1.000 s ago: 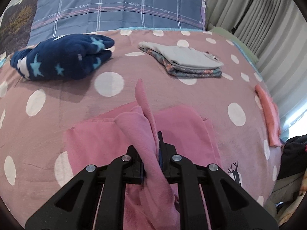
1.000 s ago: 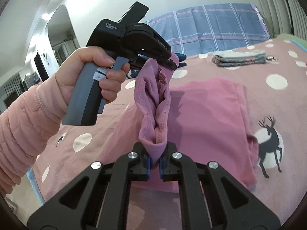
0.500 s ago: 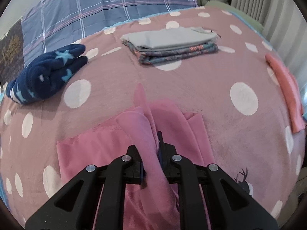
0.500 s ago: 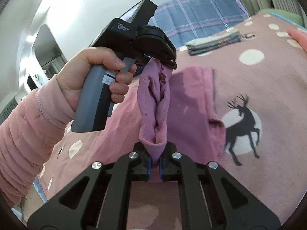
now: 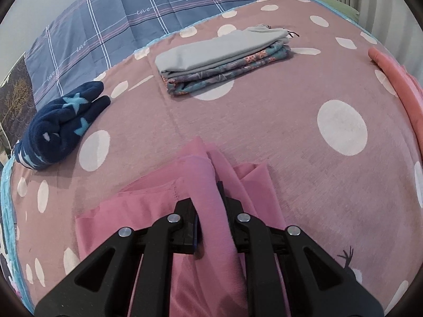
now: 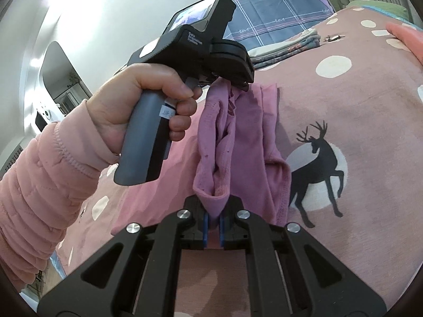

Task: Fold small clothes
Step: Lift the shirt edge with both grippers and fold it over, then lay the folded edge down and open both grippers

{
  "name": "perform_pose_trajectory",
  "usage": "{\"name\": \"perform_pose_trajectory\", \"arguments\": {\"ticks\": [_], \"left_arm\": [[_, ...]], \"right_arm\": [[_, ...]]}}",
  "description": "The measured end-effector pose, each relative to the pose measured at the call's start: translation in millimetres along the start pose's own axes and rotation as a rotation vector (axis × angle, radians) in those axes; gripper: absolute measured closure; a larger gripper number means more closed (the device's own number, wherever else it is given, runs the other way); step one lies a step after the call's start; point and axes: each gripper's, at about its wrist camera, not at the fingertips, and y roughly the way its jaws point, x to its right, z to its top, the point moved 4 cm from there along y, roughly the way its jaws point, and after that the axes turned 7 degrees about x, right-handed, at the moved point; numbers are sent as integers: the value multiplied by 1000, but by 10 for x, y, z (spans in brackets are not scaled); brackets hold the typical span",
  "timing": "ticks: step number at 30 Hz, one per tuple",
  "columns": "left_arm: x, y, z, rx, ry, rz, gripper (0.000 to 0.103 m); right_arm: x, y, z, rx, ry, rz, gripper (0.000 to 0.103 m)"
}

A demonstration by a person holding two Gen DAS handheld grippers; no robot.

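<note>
A small pink garment (image 5: 208,248) lies partly folded on the polka-dot bedspread (image 5: 264,121), one edge lifted between both grippers. My left gripper (image 5: 211,211) is shut on a bunched fold of it, low over the bed. In the right wrist view the left gripper (image 6: 238,84) hangs above the cloth in a person's hand (image 6: 148,111). My right gripper (image 6: 213,214) is shut on the near end of the same raised pink garment (image 6: 253,121), which stretches taut between the two.
A stack of folded clothes (image 5: 224,58), grey on top, sits further up the bed. A navy star-print fleece (image 5: 58,126) lies at the left. A salmon garment (image 5: 396,79) rests by the right edge. A plaid pillow (image 5: 132,15) lies behind. A pink sleeve (image 6: 39,179) fills the lower left.
Both grippers have carried the lifted pink edge across the garment and lower toward the bed. The left view has swung, bringing the folded stack nearer the middle. Both grips stay shut.
</note>
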Motion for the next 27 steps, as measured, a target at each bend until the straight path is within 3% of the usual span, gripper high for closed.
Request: {"name": "perform_pose_trajectory", "arguments": {"ticks": [13,14,15,17,18,21,23,27], "left_arm": [[98,-185,2,93,18,-34,93],[130,-155,-5,84,29,-29,92],[165,-107,-20,69,45,-29,90],[169,-79,-50,63,58,-24,75],[154,-107,-58,72,57,-20,73],[21,-376,-74,142,35,-23,54],[-128,-703,-122,228,23,-28,37],[-380,-1225,-350,330,58,-3,26]], "right_arm": [[26,-31,-5,12,2,-10,98],[66,-10,-24,-3,14,-18,97],[105,12,-40,-21,32,-20,90],[207,39,-83,-59,82,-20,86],[245,32,-93,-65,101,-10,86],[313,4,-98,-69,131,6,85],[330,7,-100,-70,140,16,85],[313,22,-114,-73,131,15,84]]}}
